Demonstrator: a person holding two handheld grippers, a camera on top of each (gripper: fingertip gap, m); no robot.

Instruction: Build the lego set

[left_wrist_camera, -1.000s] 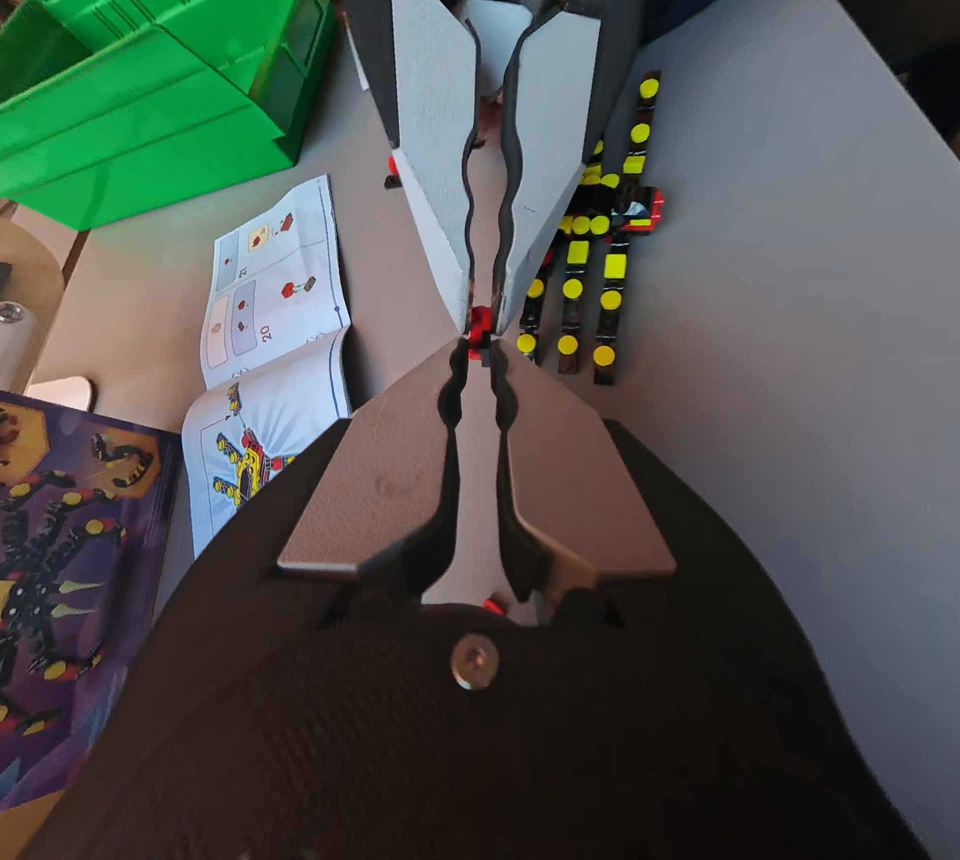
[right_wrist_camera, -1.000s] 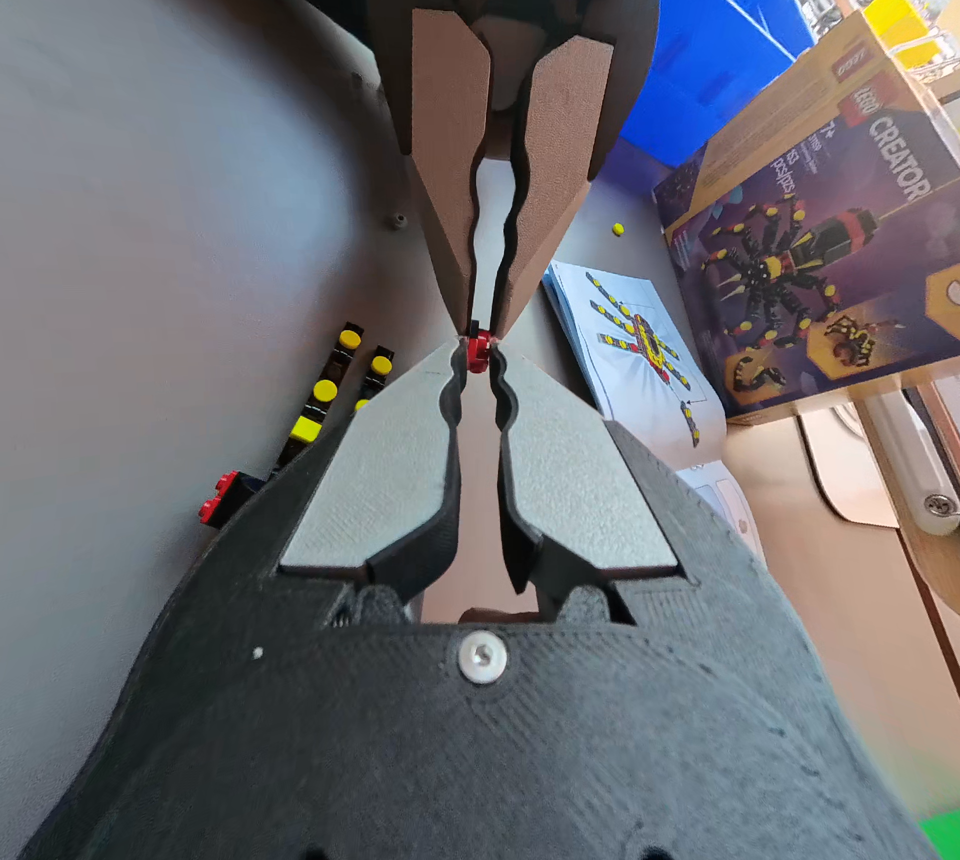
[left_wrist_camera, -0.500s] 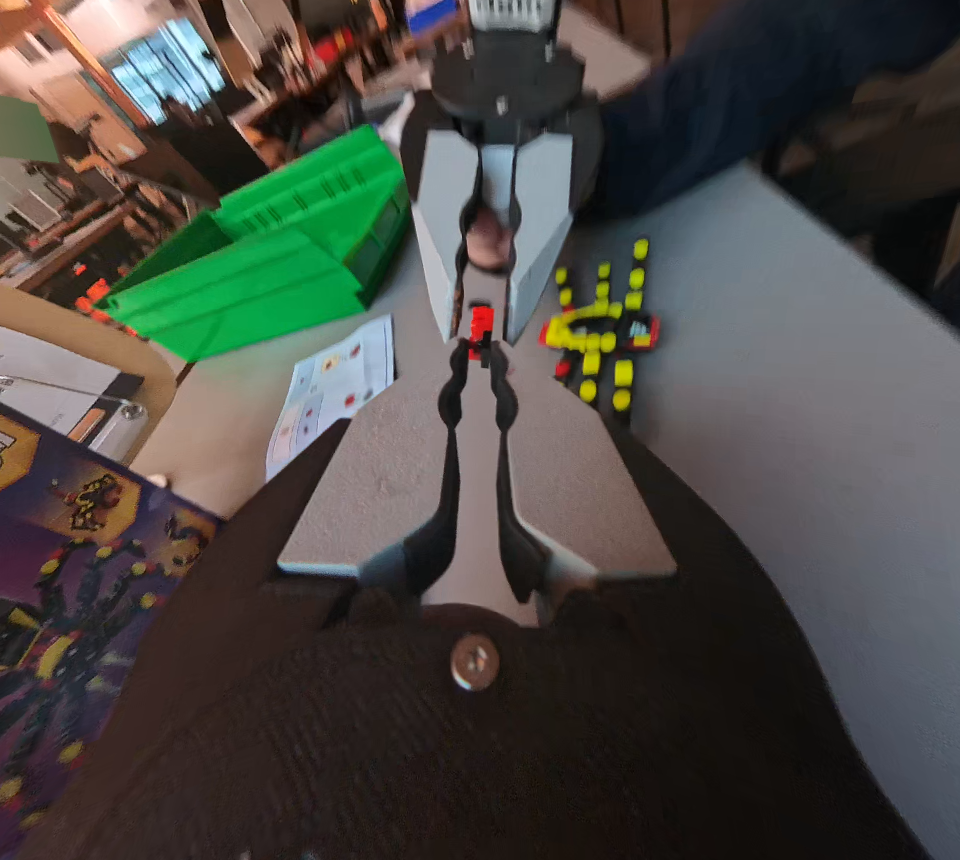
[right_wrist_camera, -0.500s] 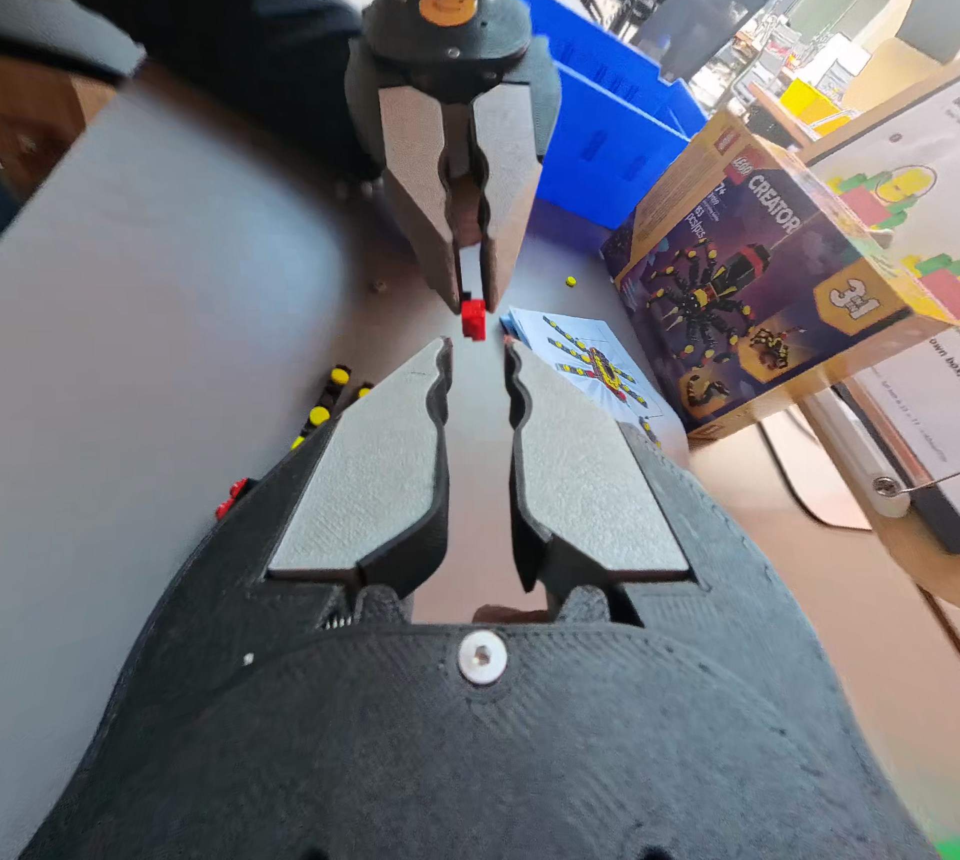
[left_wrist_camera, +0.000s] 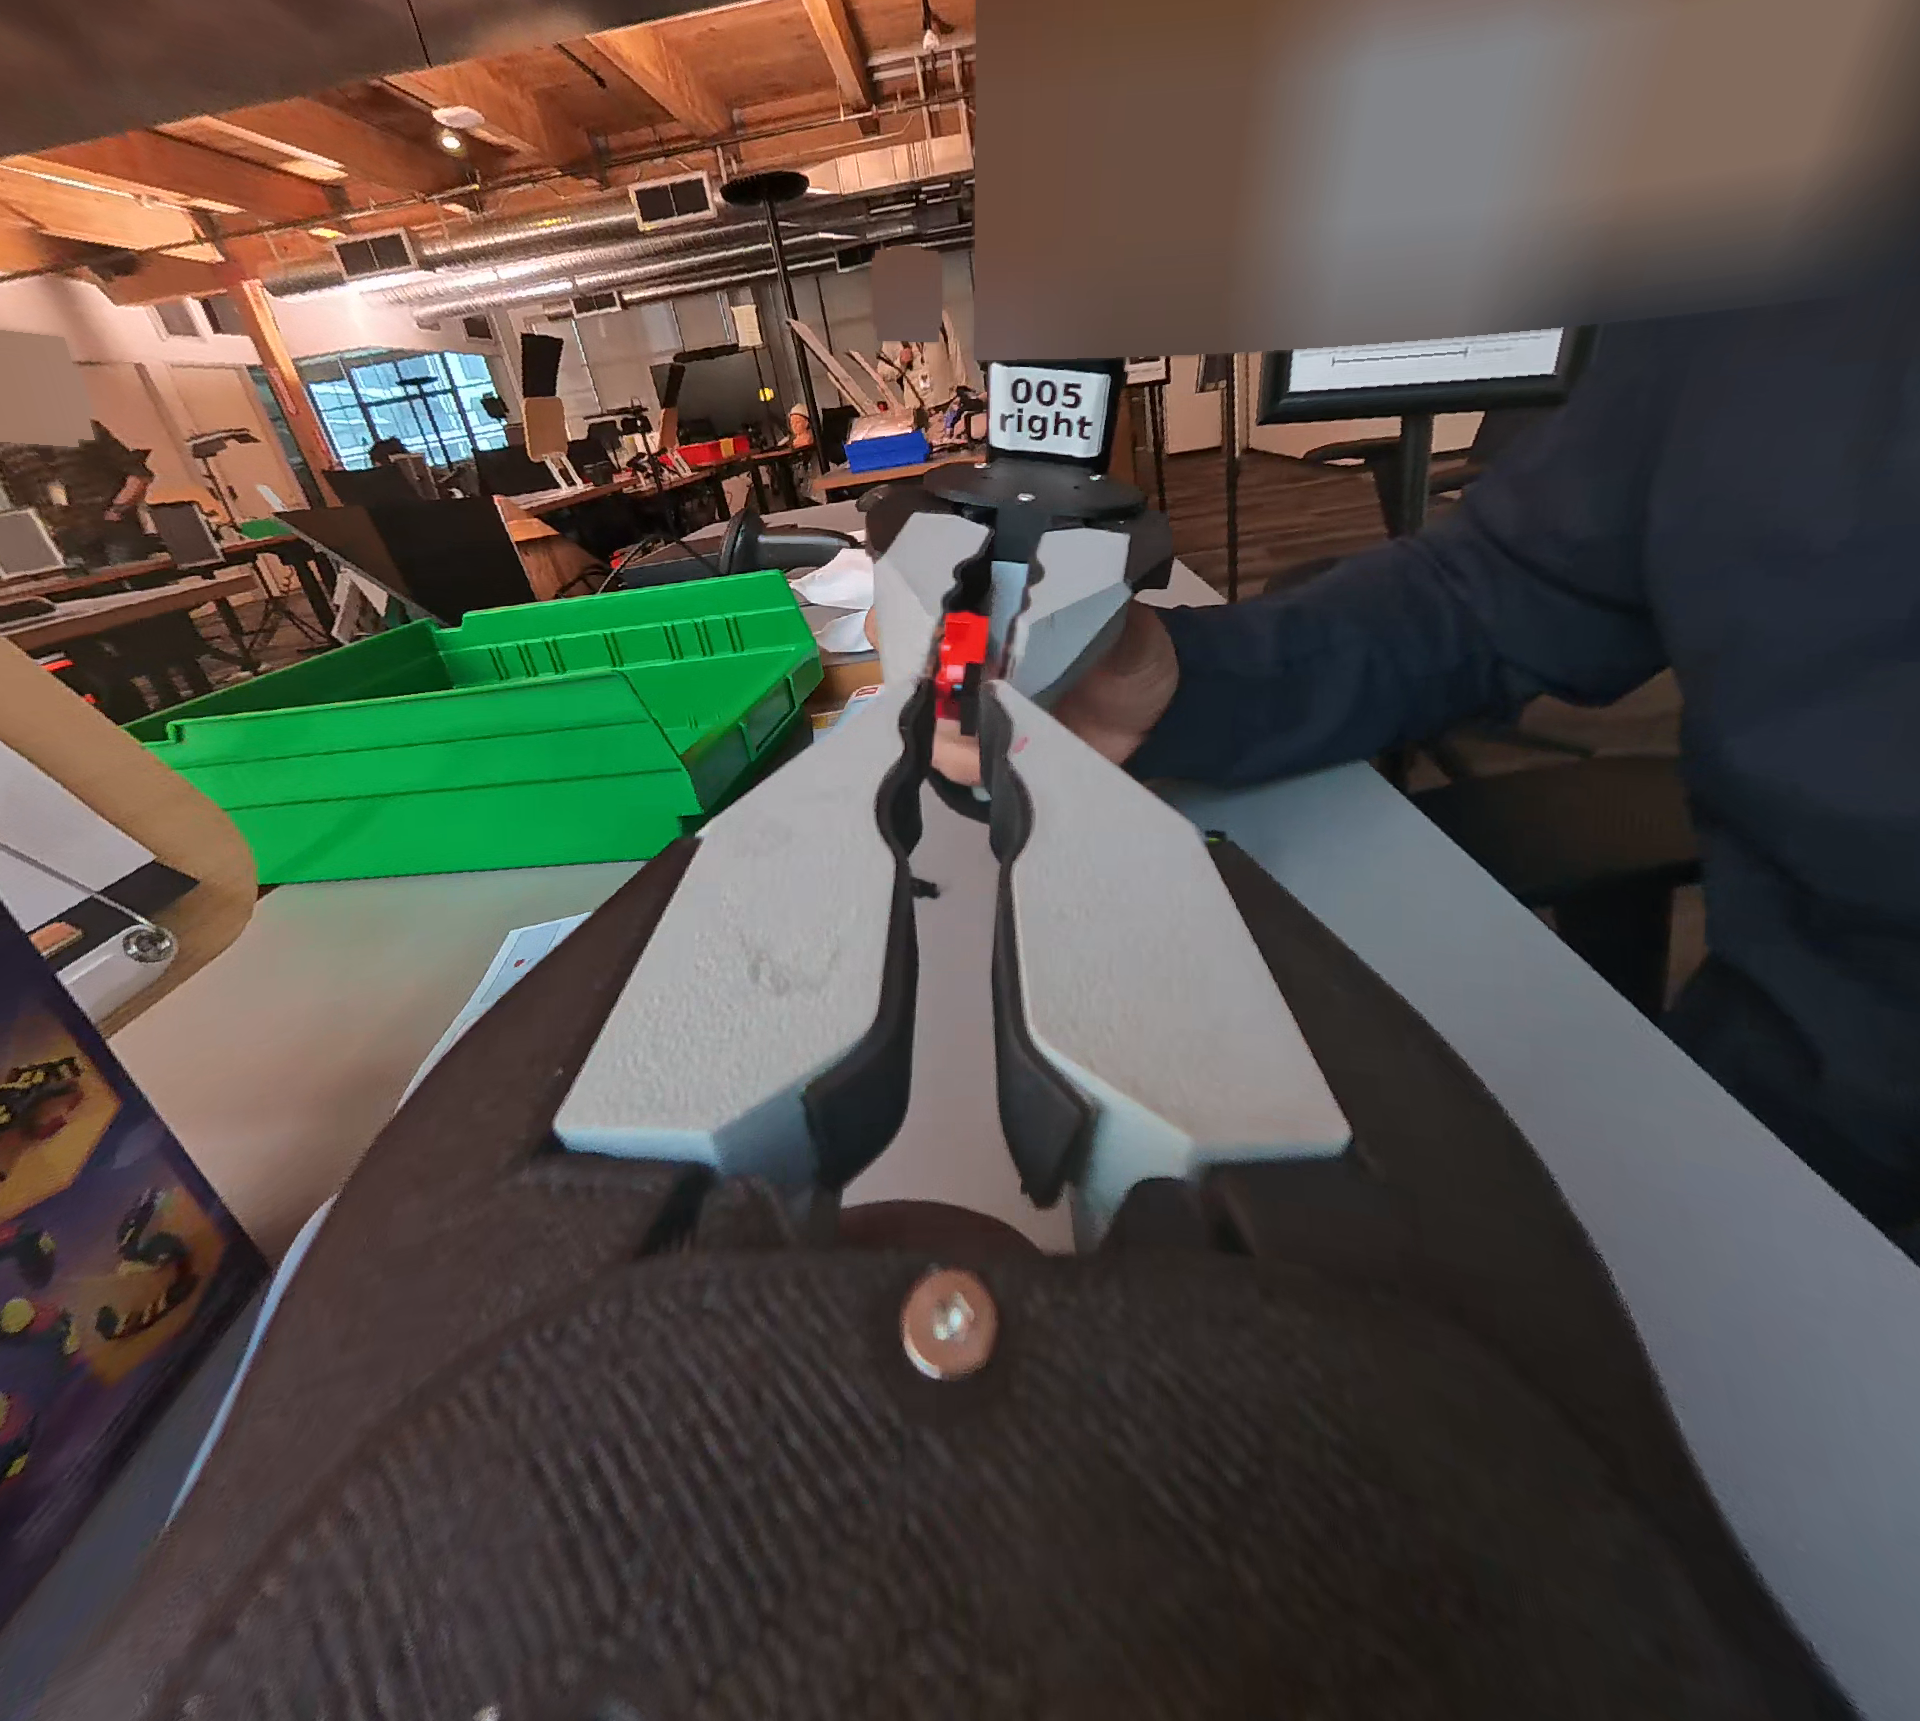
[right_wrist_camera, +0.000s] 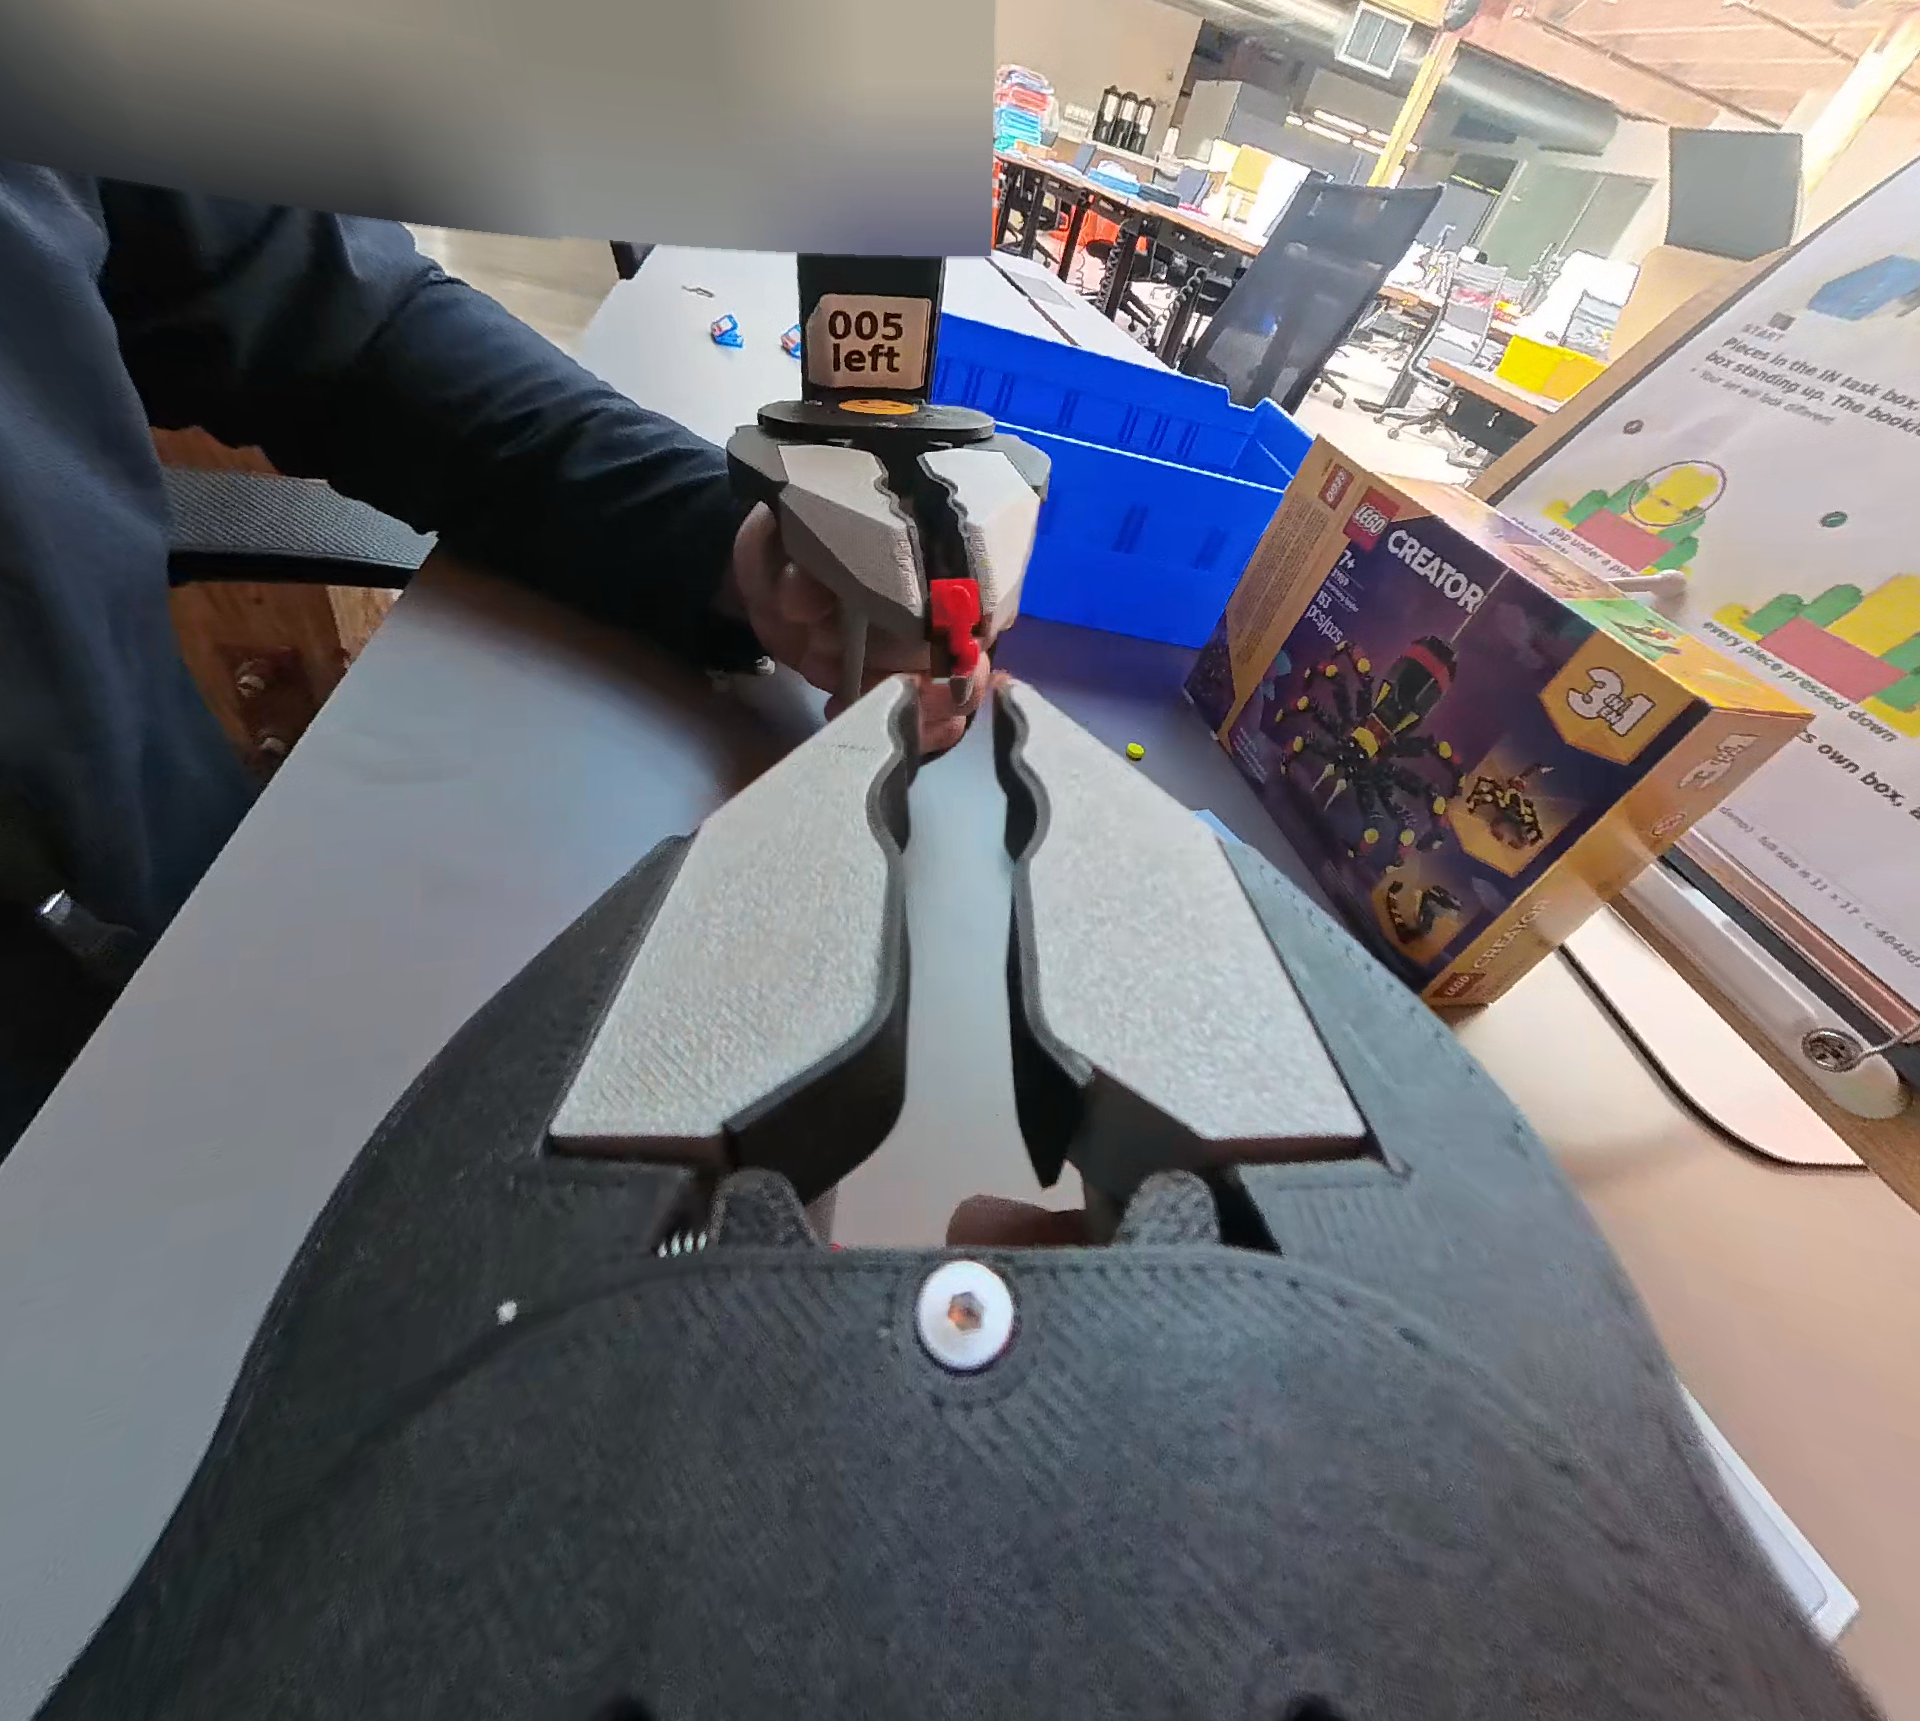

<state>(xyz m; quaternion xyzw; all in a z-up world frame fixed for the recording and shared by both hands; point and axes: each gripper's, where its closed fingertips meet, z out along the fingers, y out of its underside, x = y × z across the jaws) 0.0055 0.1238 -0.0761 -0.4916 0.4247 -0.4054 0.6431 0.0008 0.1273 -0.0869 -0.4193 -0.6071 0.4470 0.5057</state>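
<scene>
My left gripper is shut on a small red and black lego piece and holds it up in the air above the grey table. In the right wrist view the left gripper faces me with the red piece sticking out of its tips. My right gripper has its jaws slightly apart and empty, a short way in front of the piece. It shows in the left wrist view just behind the piece. The rest of the lego build is out of view.
A green bin stands at the far left and a blue bin behind the left gripper. The lego set box and a sign board stand at the right. A yellow stud lies on the table. The booklet's corner shows. The grippers are tip to tip, or close to it.
Both grippers were shut on the red piece low over the table. My right gripper let go and drew back. Both grippers rose and tilted up; the left one keeps the piece.
</scene>
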